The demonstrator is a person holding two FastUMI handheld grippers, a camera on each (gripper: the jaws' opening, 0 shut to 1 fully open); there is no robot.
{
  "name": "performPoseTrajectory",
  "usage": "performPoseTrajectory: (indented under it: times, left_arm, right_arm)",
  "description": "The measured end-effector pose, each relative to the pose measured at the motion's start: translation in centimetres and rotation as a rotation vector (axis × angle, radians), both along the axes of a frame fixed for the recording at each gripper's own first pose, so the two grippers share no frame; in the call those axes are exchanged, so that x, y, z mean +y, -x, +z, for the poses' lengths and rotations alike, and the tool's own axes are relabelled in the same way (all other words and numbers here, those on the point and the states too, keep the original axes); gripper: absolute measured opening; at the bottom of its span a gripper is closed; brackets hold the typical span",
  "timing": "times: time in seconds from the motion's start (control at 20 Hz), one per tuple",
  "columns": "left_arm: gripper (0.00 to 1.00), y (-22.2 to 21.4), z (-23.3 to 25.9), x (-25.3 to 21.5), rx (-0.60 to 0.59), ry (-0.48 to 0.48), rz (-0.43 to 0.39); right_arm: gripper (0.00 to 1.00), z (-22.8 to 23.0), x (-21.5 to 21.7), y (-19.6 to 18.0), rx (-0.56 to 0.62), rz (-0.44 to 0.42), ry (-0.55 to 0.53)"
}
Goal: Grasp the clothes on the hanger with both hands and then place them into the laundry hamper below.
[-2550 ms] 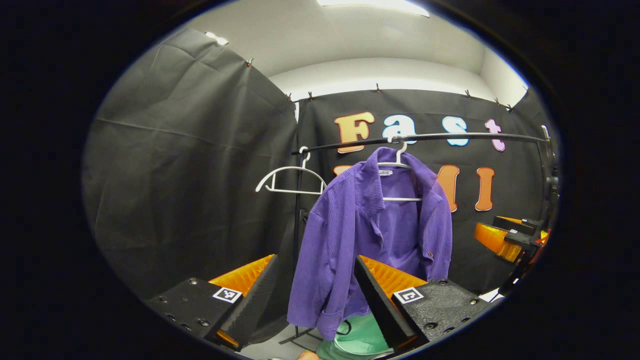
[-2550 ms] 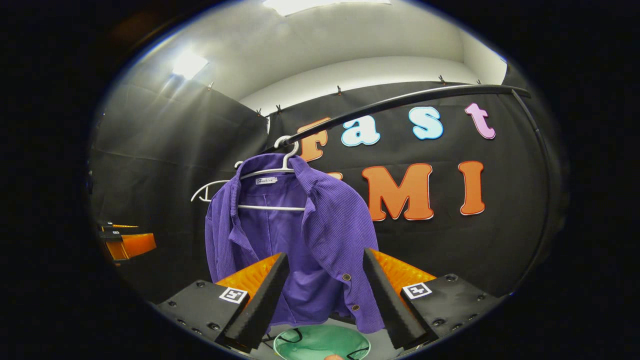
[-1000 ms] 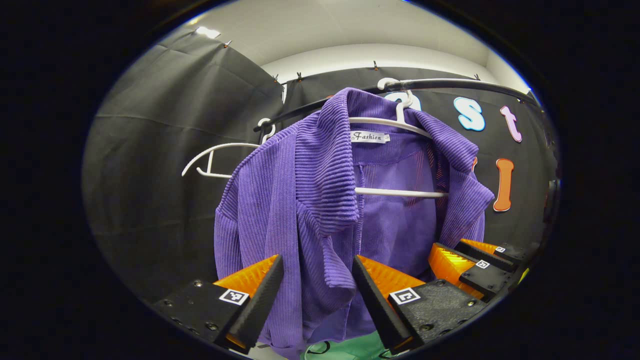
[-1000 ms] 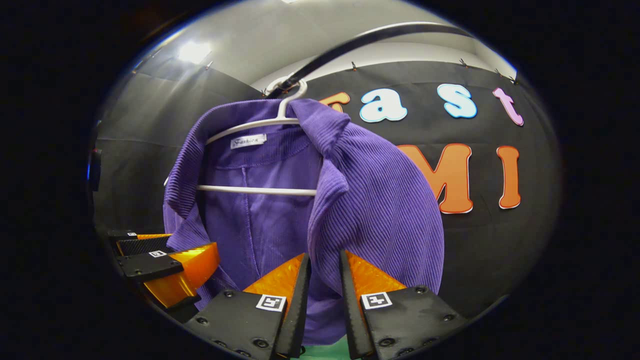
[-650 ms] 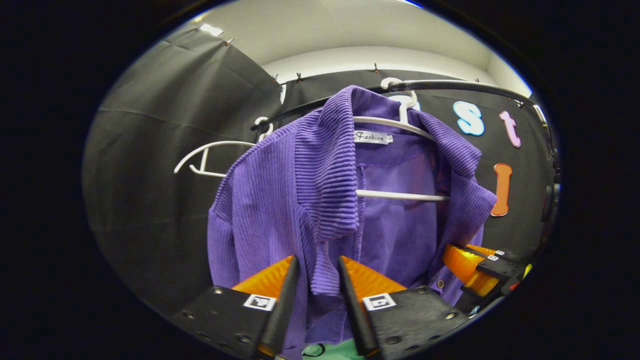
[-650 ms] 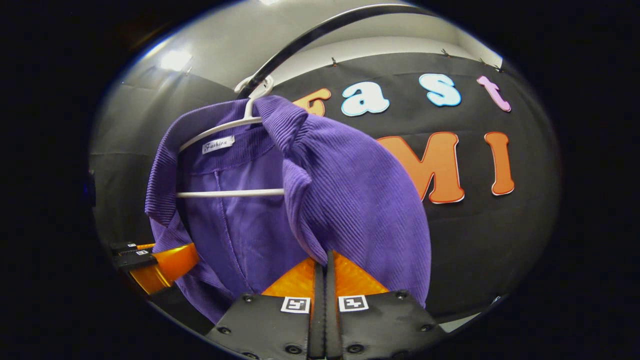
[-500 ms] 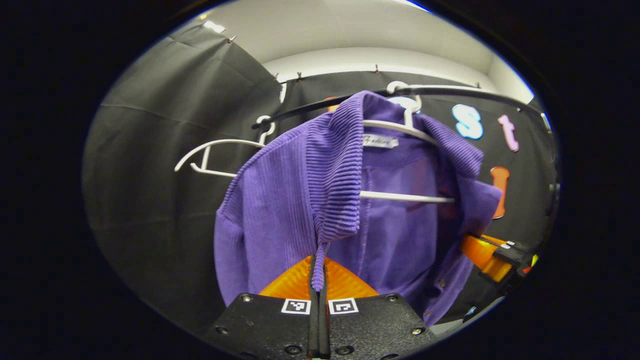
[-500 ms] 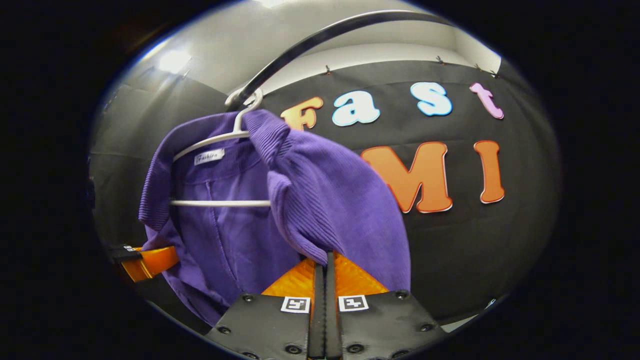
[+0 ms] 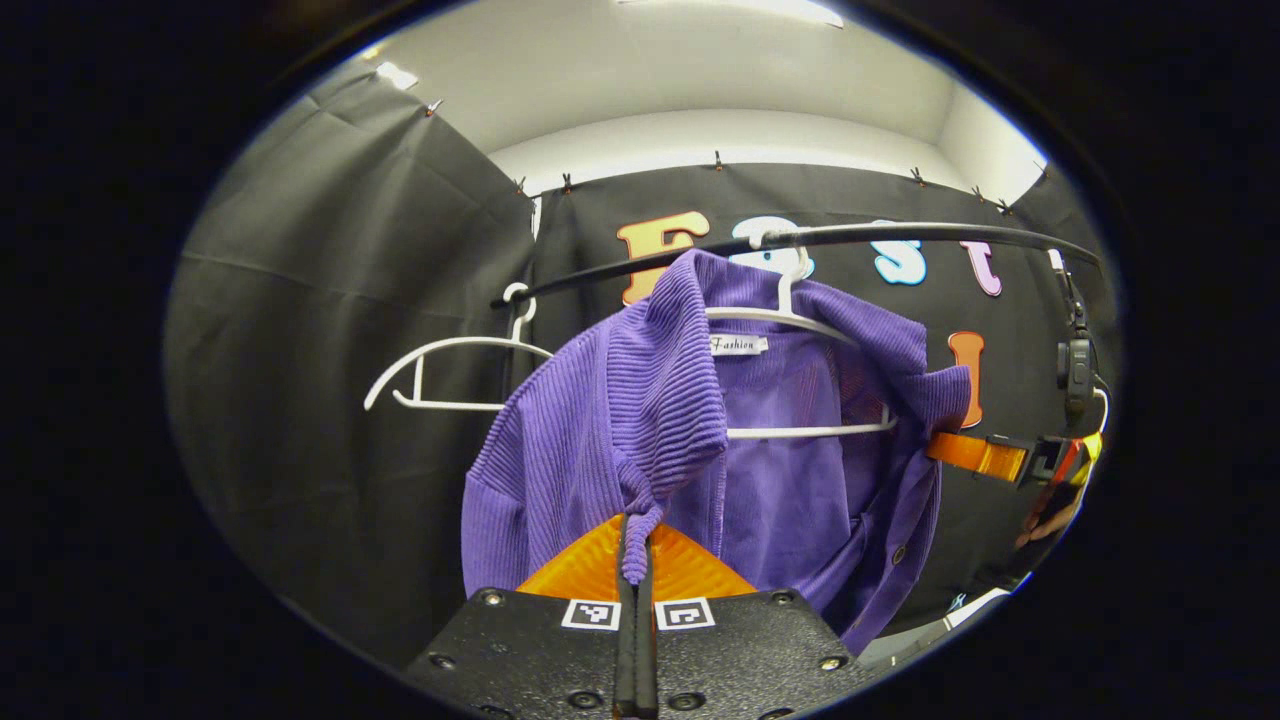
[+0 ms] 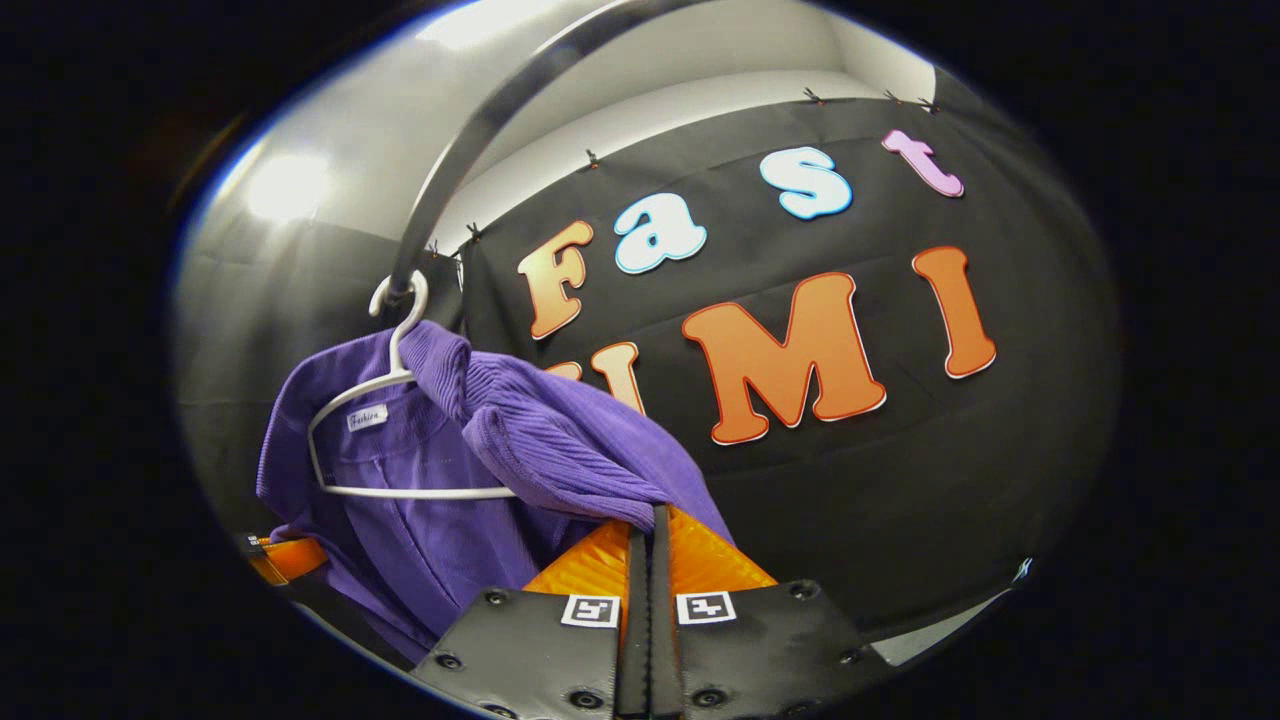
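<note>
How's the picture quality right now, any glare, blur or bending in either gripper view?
Left gripper view: sharp and evenly lit, the purple shirt ribbing crisp; the fisheye bows the clothes rail into an arc. Right gripper view: a ceiling light flares into a hazy white patch at upper left, the rail there looks soft and strongly curved, and the shirt beside the white hanger stays fairly clear.

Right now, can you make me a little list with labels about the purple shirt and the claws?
shirt: purple, partly on its white hanger
hanger: hooked on the black rail
left claw: shut on the shirt's front edge
right claw: shut on the shirt's other side, pulling it sideways
spare hanger: white, bare, on the same rail
</note>
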State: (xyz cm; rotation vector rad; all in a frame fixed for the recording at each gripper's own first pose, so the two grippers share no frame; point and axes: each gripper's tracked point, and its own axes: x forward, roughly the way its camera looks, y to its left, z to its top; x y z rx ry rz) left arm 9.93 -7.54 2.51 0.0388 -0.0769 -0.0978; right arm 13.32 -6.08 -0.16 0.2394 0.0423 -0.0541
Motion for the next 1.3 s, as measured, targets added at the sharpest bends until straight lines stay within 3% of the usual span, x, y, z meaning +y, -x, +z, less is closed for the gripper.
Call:
performPoseTrajectory:
  times: [0.4, 0.55, 0.9, 1.3]
  left_arm:
    - [0.0, 1.9, 5.5, 4.2, -0.068, 0.0, 0.021]
    - [0.01, 1.4, 7.1, 7.6, -0.072, 0.014, 0.076]
    - [0.0, -1.5, 9.1, 13.8, -0.065, 0.062, 0.165]
    - [0.0, -5.9, 9.8, 15.4, -0.051, 0.015, 0.205]
  right_arm:
    - [0.07, 0.9, -2.4, -2.8, 0.095, 0.014, -0.149]
    - [0.07, 1.1, -3.3, -4.3, 0.14, 0.016, -0.208]
    - [0.08, 3.2, -6.1, -6.5, 0.101, 0.064, -0.394]
    - [0.07, 4.3, -8.5, -7.0, 0.066, 0.085, -0.53]
